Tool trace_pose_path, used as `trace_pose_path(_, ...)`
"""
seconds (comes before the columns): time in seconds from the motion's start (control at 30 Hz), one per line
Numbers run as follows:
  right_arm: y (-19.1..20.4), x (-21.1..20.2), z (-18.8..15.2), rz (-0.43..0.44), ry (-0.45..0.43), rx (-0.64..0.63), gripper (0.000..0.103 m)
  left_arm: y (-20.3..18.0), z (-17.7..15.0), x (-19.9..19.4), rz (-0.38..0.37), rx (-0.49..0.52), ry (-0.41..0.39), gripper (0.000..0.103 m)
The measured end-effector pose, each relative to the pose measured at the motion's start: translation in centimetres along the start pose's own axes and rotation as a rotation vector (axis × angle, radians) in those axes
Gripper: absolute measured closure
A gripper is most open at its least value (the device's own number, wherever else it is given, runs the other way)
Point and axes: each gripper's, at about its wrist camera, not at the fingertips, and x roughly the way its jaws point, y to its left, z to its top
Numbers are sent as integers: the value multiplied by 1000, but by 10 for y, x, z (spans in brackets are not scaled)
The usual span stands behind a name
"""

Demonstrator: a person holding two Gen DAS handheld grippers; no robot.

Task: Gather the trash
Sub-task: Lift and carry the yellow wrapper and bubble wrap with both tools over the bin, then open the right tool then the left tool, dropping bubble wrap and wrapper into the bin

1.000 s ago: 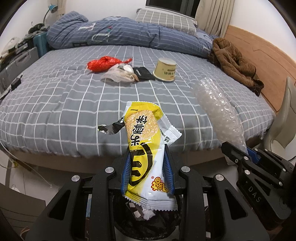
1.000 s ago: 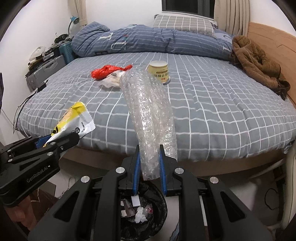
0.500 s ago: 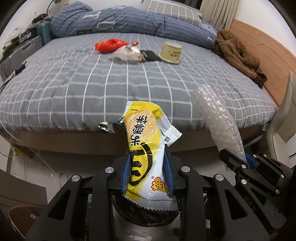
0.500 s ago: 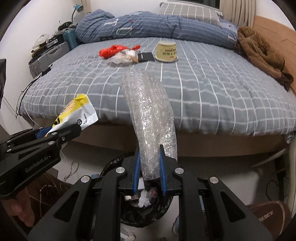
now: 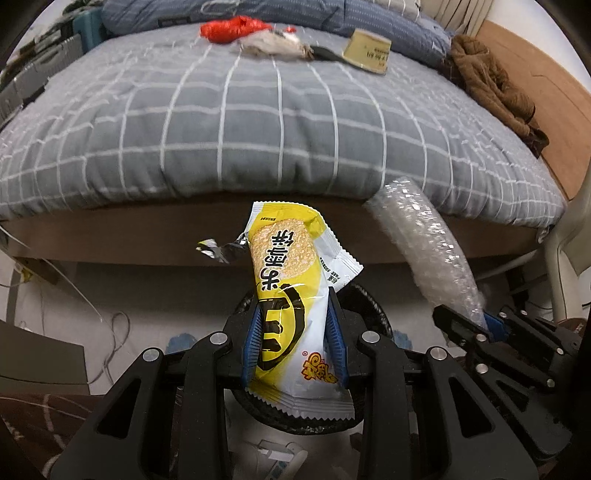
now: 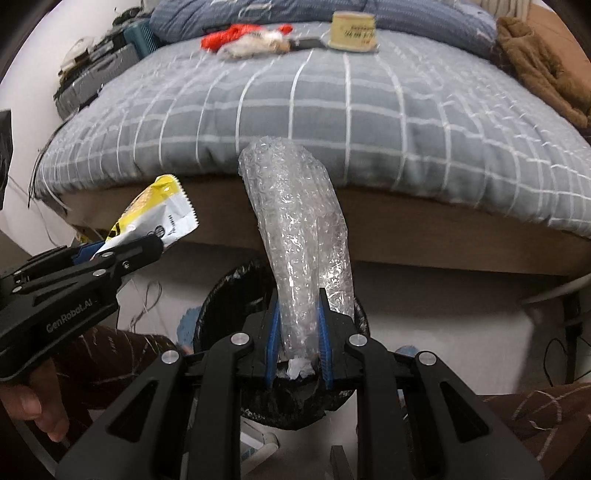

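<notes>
We hold the left gripper clamped on a yellow and white snack wrapper, its blue pads pressing the packet from both sides so that it stands up out of the grip, with a torn silver strip sticking out to its left. In the same view the wrapper hangs right above the black-lined trash bin, whose rim shows behind and below the fingers. Our right gripper is closed around a roll of bubble wrap, pinched near its lower end, and the roll rises and leans slightly left in front of the bed. Below it the bin sits on the floor with crumpled white scraps just visible inside. From the right wrist view we see the left gripper off to the left, level with the bin's rim, with the wrapper poking out of it. From the left wrist view the right gripper sits to the right, beside the bin, with the bubble wrap slanting up from it. On the checked grey bedspread, well apart from both grippers, lie a red plastic bag, a clear crumpled bag, a flat dark packet and a paper cup. A brown jacket lies at the right edge of the bed.
</notes>
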Motion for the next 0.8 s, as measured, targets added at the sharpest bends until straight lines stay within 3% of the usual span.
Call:
trace_pose_path(0.37,9,64,-6,17,122,-52,85,18,-8,55,30,-6,89,72)
trace_pose_path(0.67,18,90,-3,37,165,-71,82,52,-14,71,51,-57,128,72)
trace_pose_path(0.8,20,90,-1,30,149,-70,64,63,-15,73,56,-74,133,72)
